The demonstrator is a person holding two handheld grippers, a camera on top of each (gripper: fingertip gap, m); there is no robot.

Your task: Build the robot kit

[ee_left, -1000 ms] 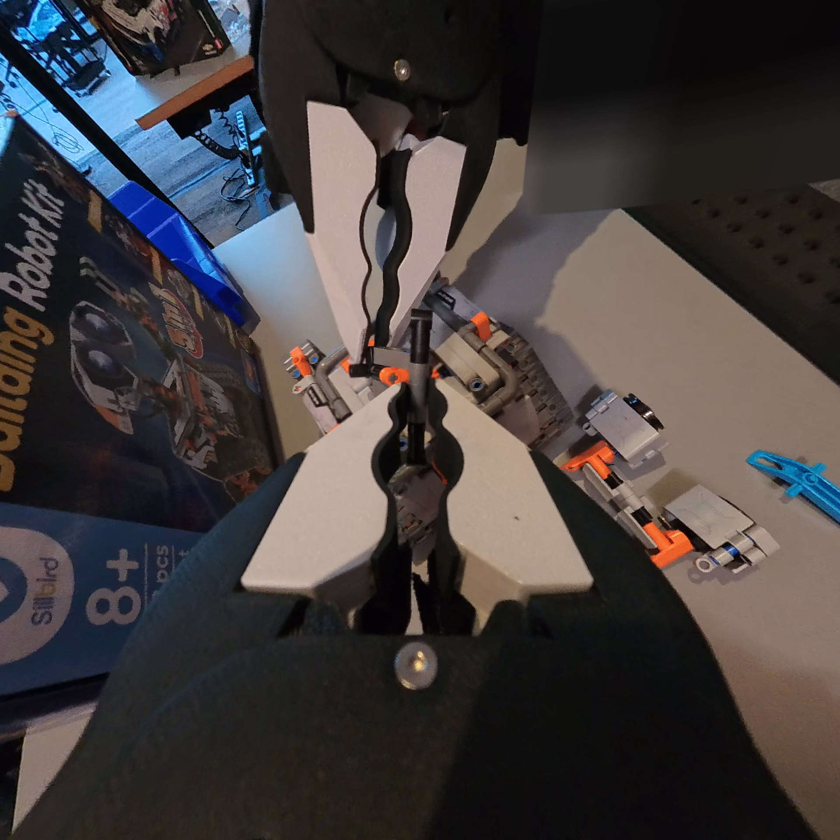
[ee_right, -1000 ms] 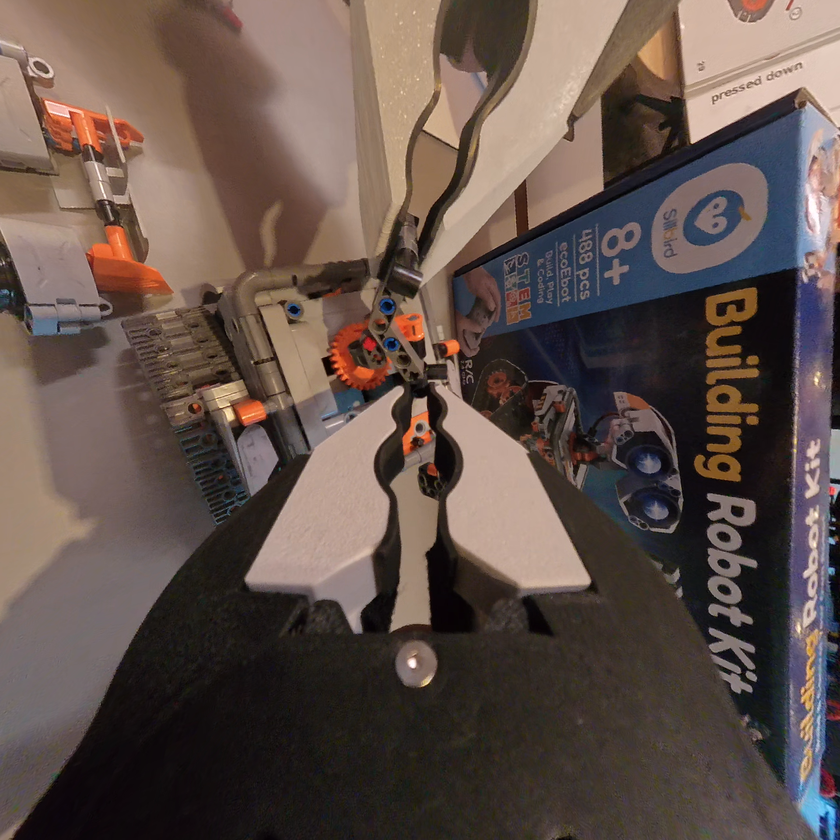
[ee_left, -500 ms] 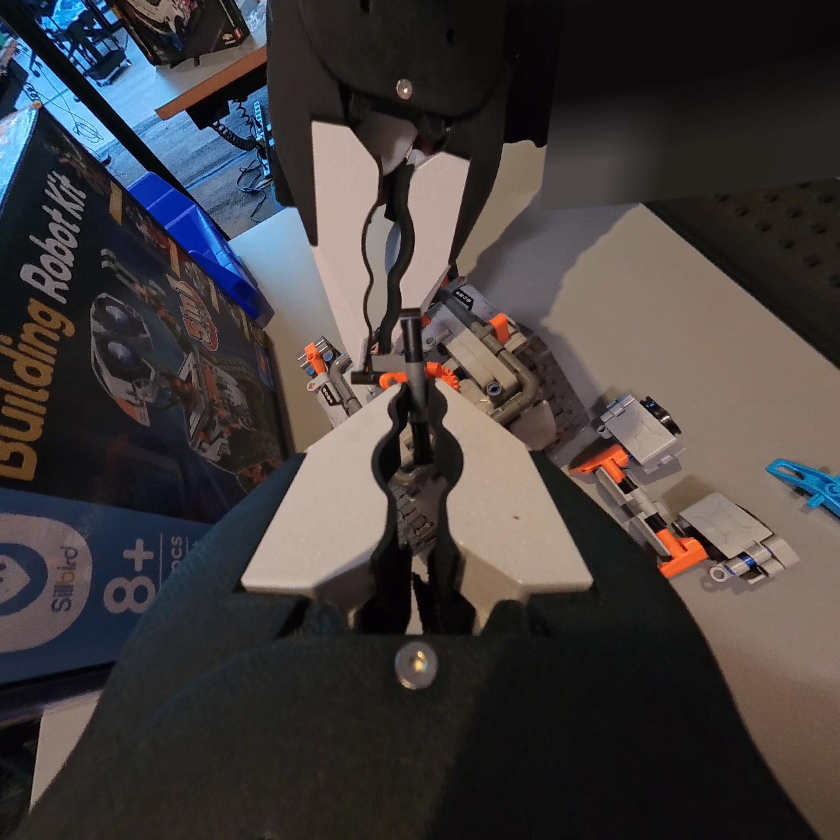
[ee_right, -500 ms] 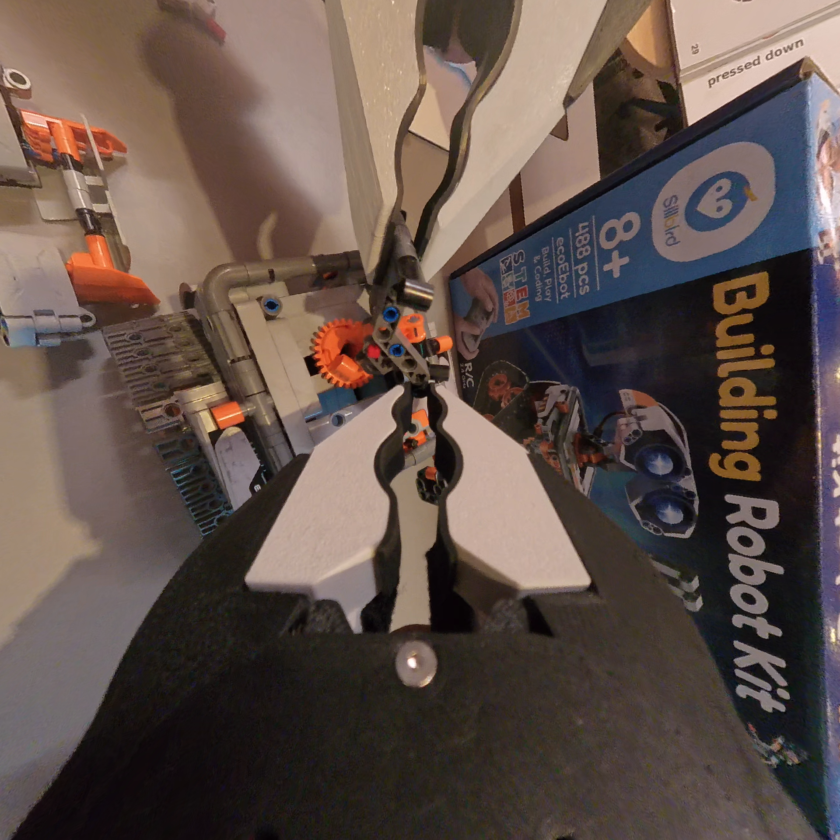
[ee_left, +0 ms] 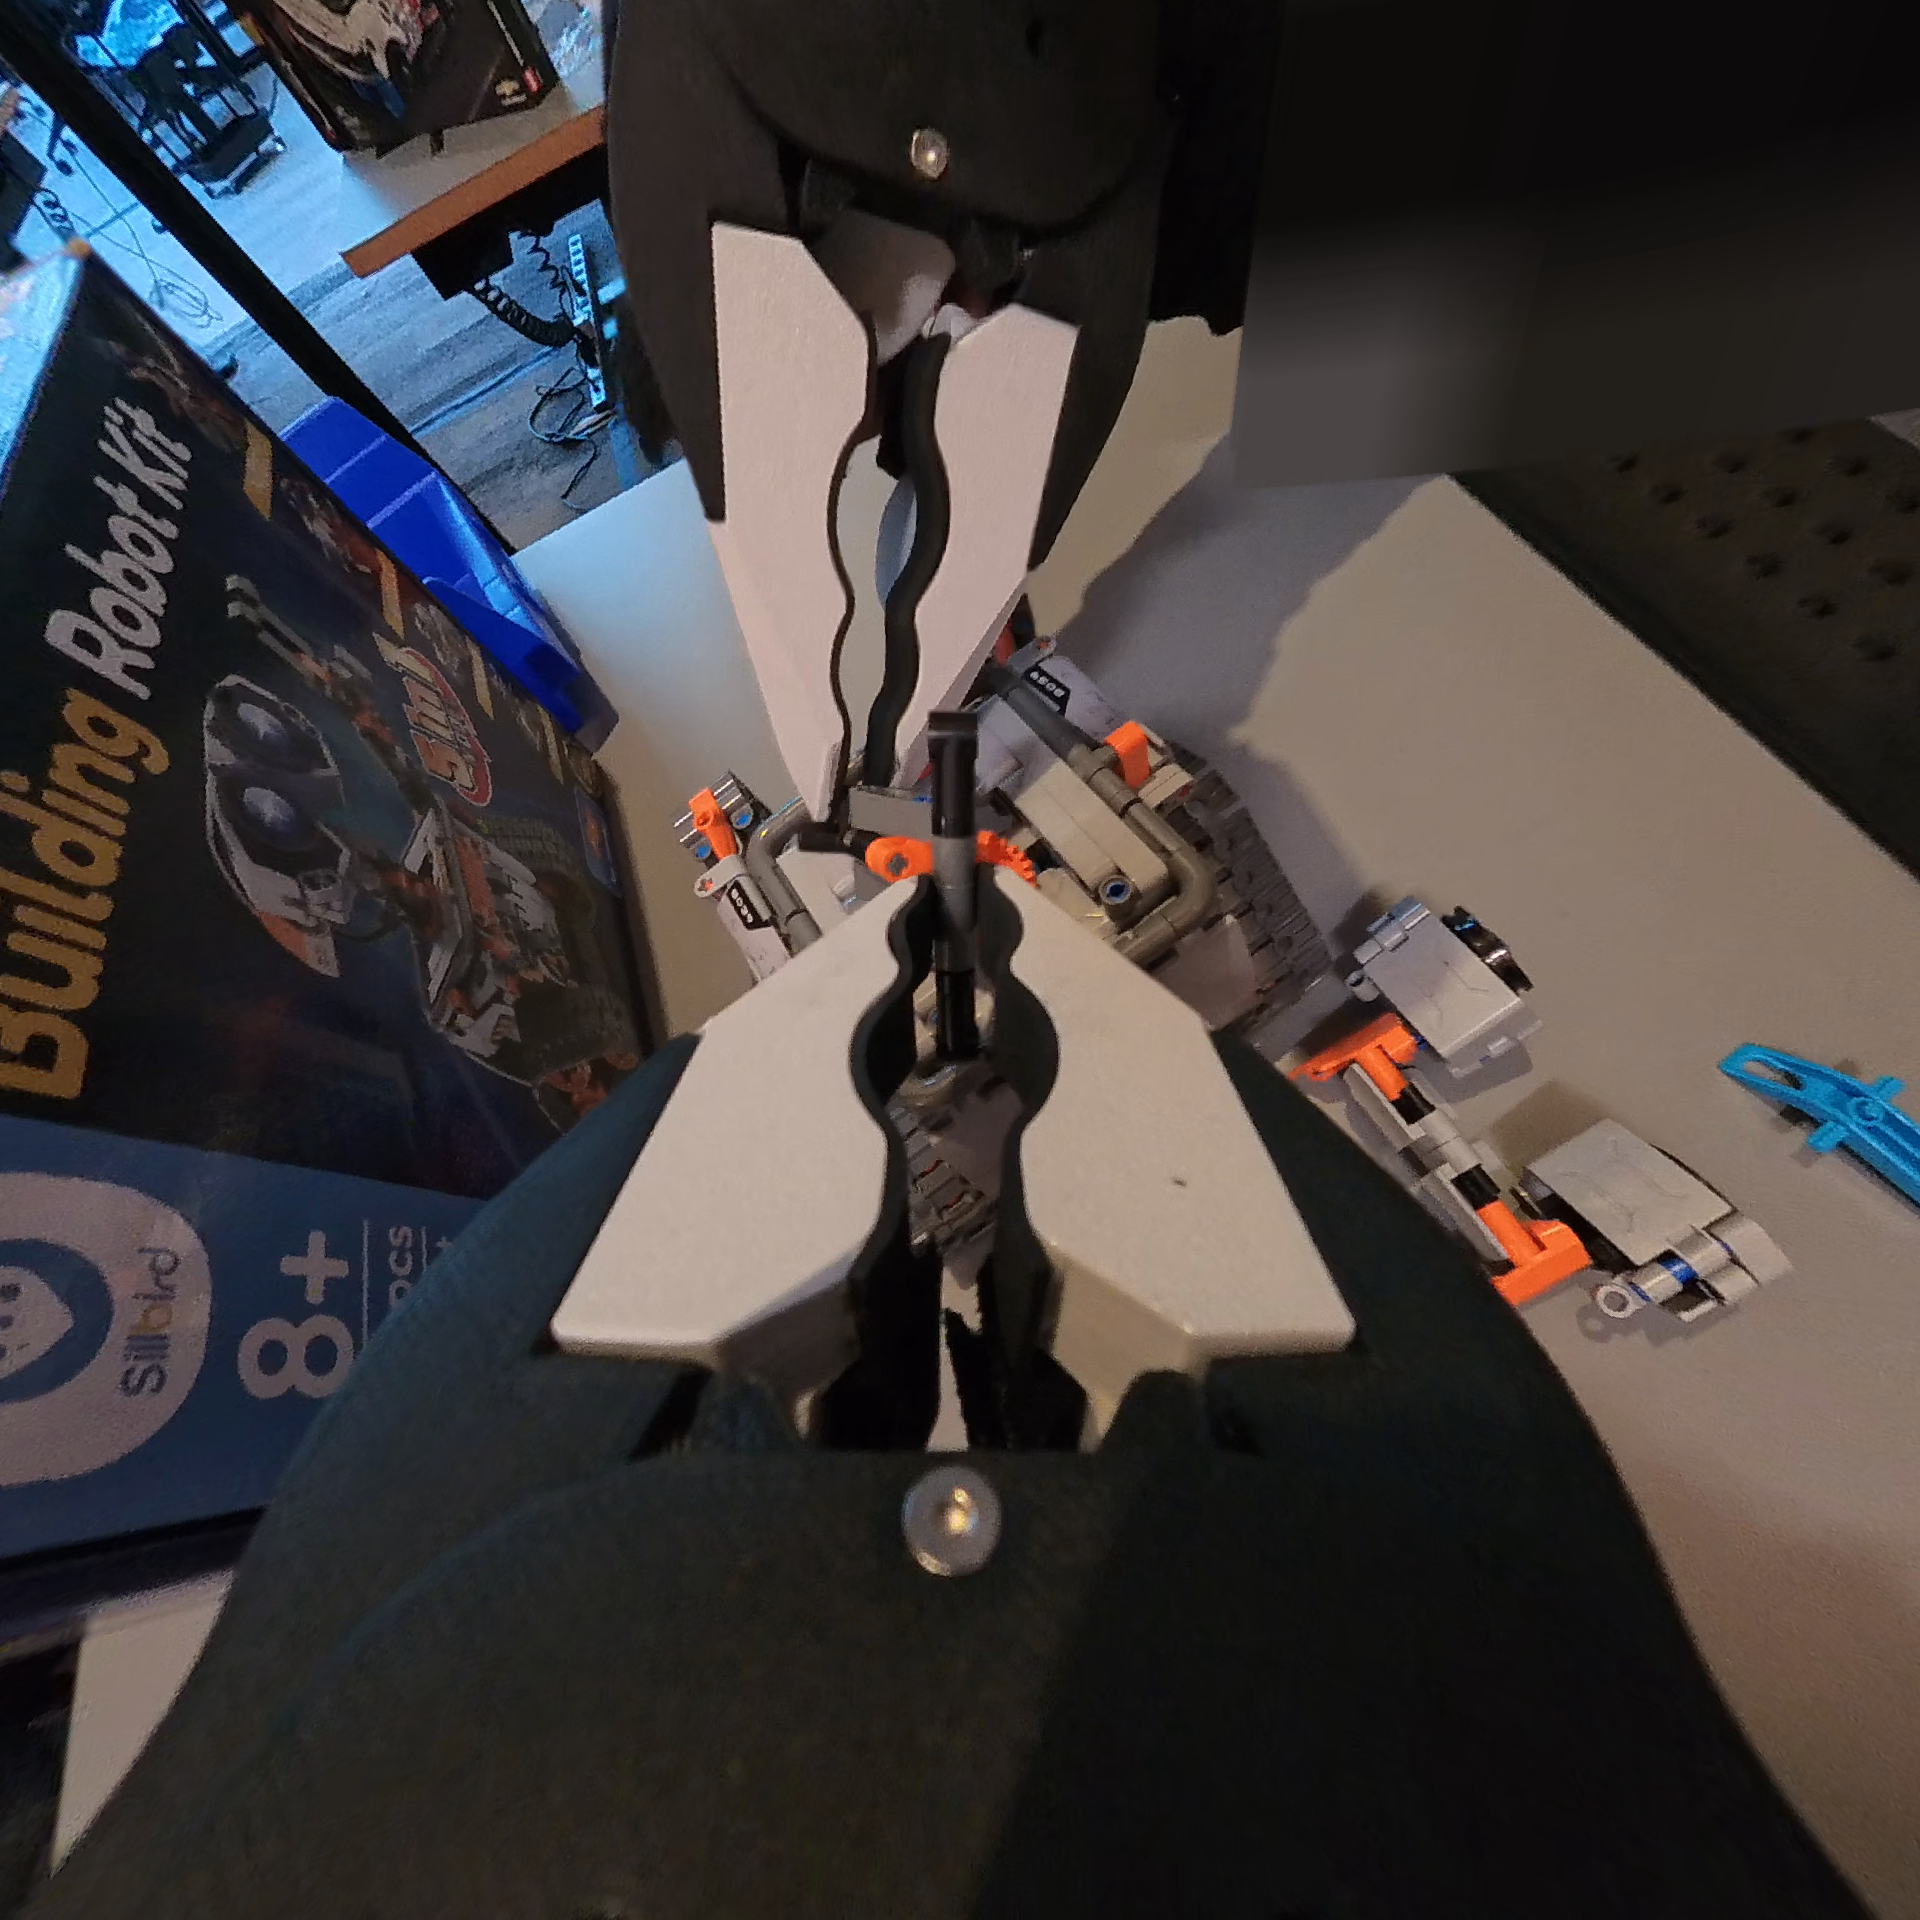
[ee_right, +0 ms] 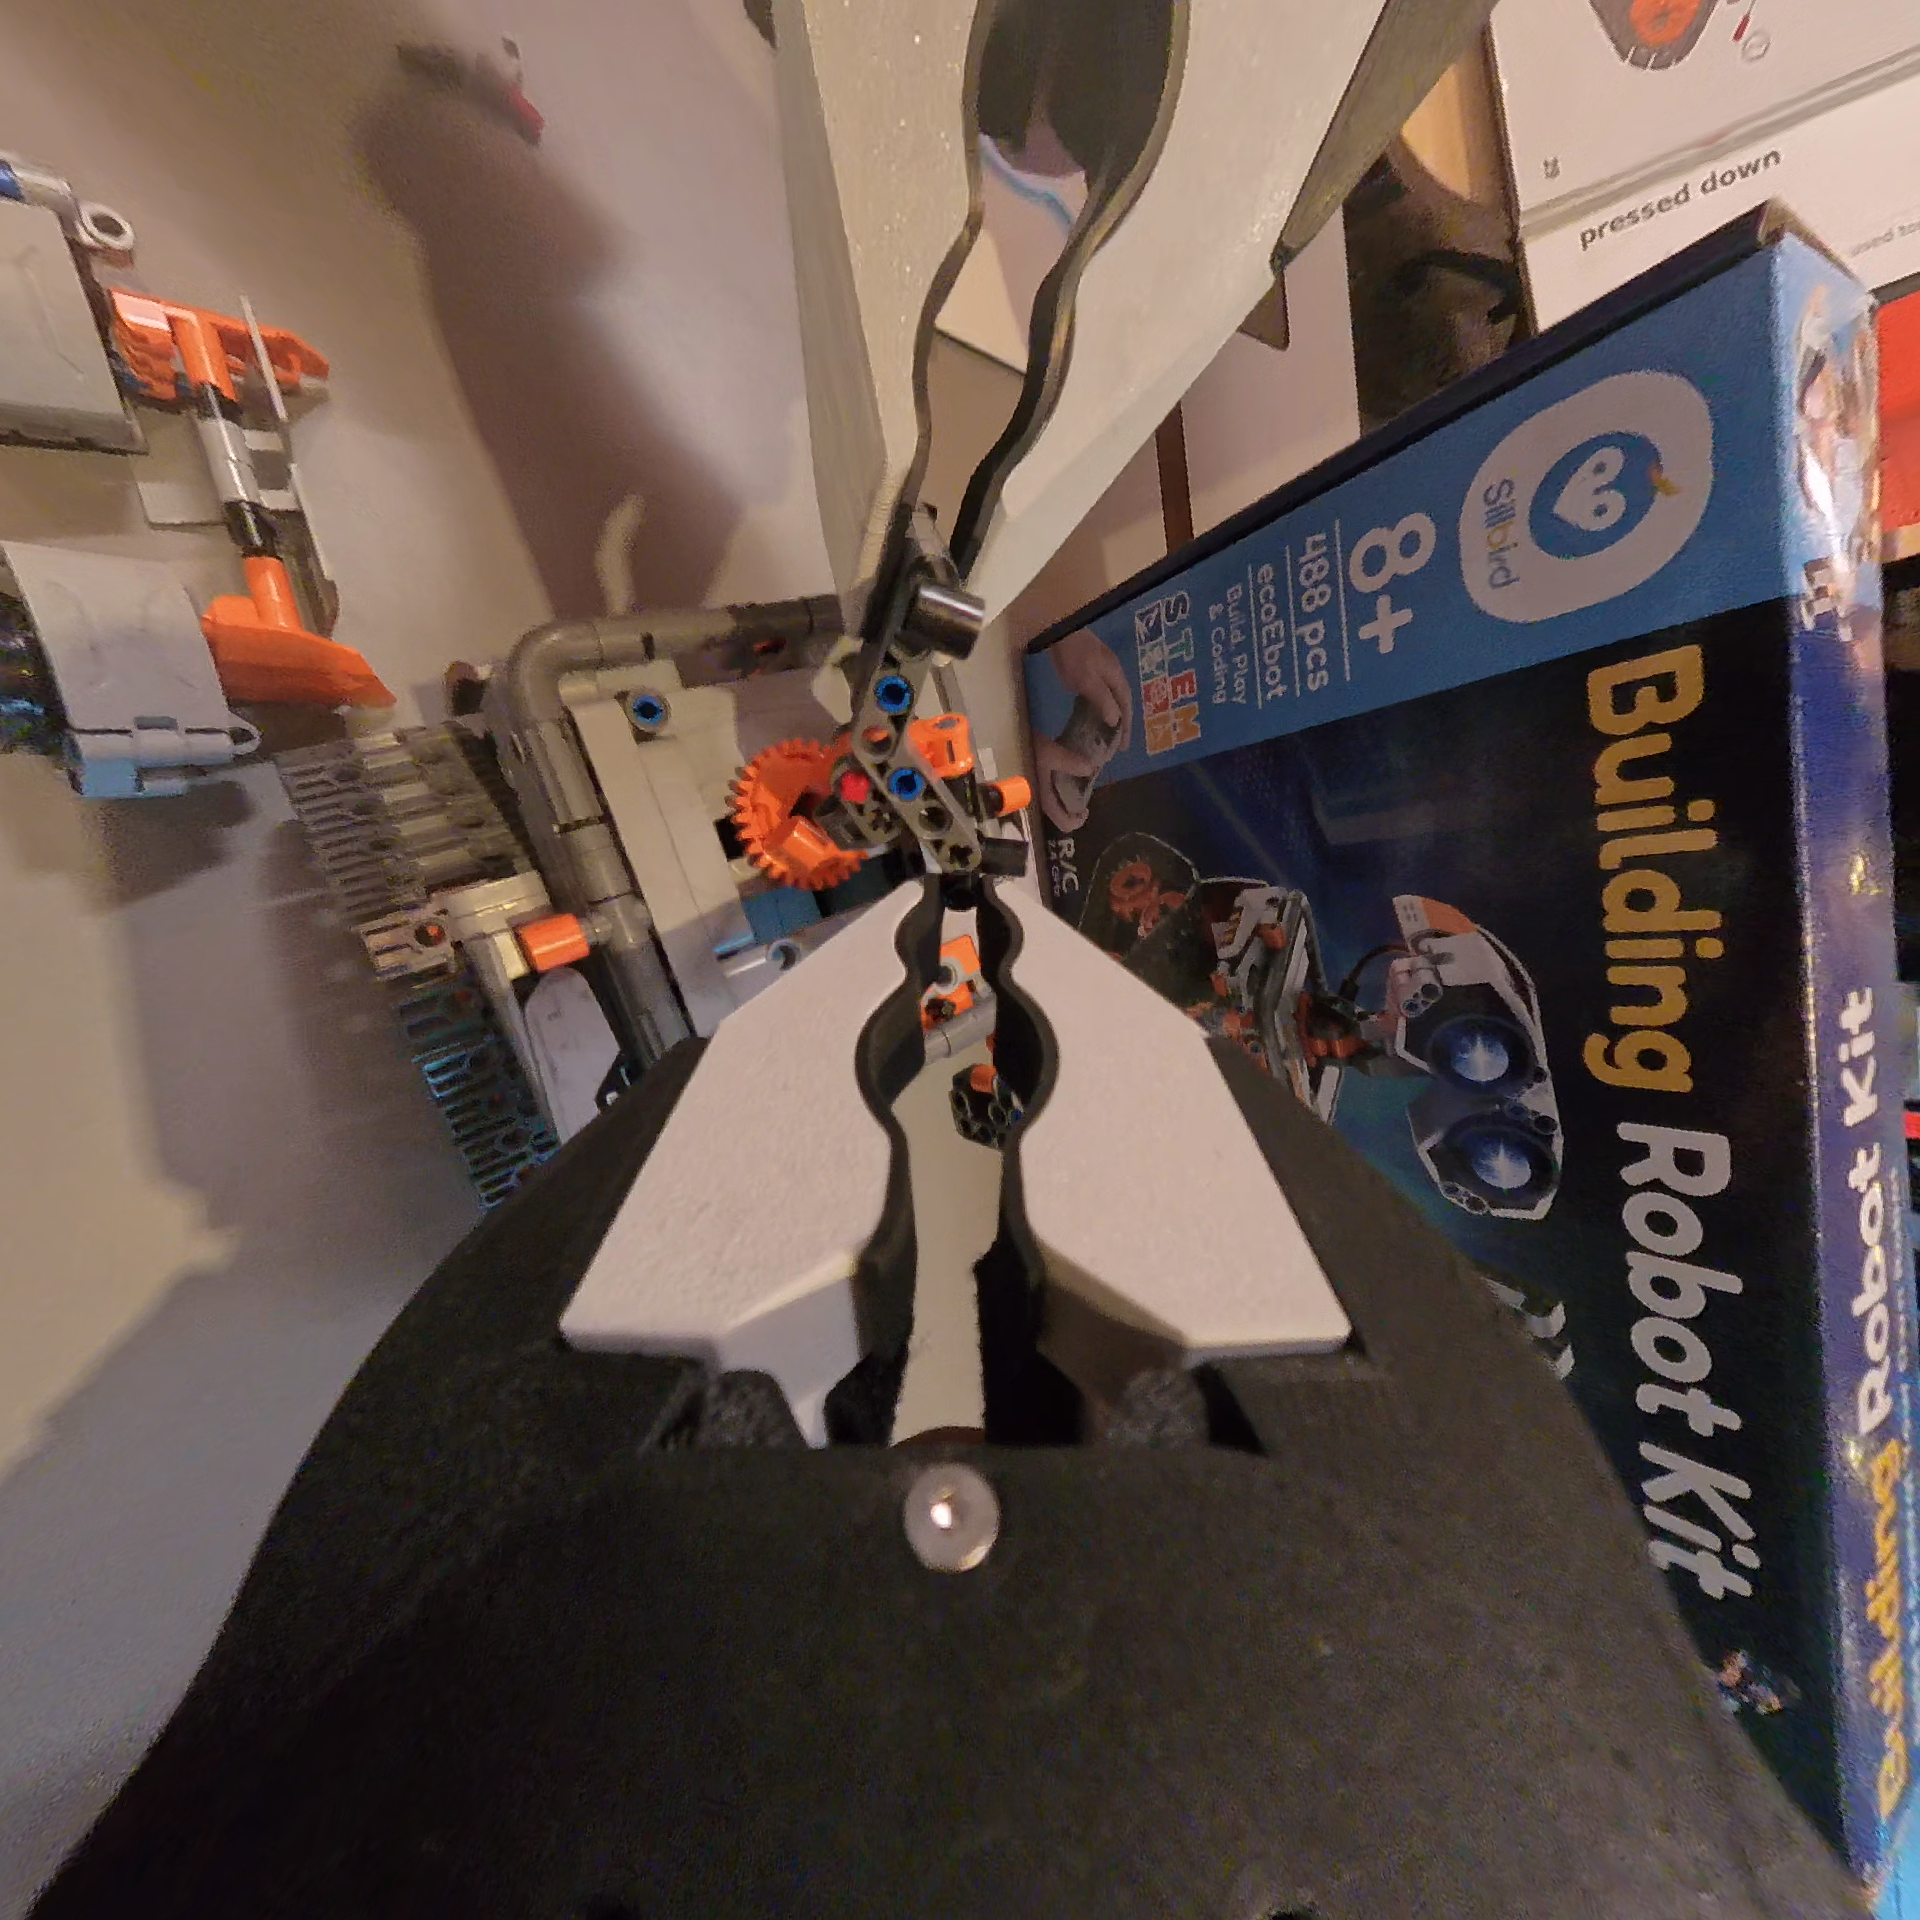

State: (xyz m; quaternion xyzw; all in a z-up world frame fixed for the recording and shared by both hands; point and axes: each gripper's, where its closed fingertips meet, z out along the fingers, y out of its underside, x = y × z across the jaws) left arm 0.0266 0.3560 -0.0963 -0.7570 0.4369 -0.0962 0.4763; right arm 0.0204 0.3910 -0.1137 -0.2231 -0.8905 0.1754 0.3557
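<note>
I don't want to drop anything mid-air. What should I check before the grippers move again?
1. Left gripper shut on the black axle: ok.
2. Right gripper shut on the grey beam carrying the orange gear: ok.
3. Axle seated in the beam: cannot tell, the fingertips hide the join.
4. Tracked model resting flat on the table beneath the grippers: ok.
5. Side room: not ok, the kit box stands close beside both grippers.
6. Loose blue piece lying well off to the side: ok.
</note>
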